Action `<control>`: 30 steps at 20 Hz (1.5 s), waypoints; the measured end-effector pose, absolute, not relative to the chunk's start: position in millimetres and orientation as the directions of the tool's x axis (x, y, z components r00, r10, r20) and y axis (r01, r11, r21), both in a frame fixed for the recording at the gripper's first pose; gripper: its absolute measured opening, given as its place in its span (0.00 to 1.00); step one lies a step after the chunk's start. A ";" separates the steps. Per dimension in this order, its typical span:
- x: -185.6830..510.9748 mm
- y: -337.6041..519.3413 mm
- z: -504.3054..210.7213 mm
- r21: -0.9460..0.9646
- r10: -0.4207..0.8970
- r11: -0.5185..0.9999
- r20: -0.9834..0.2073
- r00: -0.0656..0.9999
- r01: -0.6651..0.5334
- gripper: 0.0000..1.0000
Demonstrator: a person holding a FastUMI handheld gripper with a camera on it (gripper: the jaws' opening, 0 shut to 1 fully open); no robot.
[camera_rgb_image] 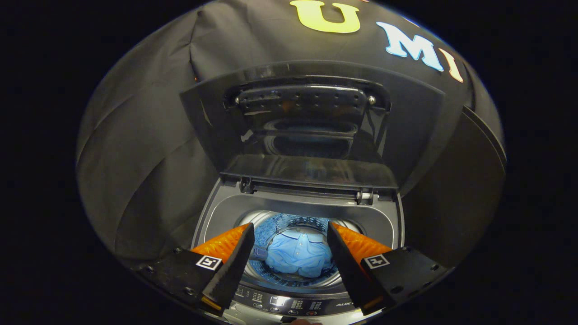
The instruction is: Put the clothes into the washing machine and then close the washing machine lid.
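Gripper [291,234] spread wide, nothing held | shirt [298,258] seen lying in washer drum [316,223], below and between the fingers | lid [311,131] propped upright behind | lid's upper edge best reached and drawn down evenly, hinges [363,196] avoided.
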State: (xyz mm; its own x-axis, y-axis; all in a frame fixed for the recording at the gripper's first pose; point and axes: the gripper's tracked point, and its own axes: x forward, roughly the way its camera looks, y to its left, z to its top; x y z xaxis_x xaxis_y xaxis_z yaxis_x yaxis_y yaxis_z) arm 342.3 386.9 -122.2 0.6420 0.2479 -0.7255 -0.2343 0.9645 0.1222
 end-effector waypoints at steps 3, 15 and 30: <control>342.6 387.0 -110.4 0.111 0.252 0.962 -0.707 0.661 -0.249 0.98; 373.9 383.7 30.7 0.082 0.297 0.952 -0.476 0.828 -0.294 0.98; 456.4 365.3 119.8 0.192 0.296 0.951 -0.357 0.886 -0.241 0.98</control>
State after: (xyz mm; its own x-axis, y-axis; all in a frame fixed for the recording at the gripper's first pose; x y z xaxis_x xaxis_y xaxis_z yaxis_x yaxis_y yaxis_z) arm 456.4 365.3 119.8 0.8860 0.2962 -0.3568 -0.2406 0.9514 0.1923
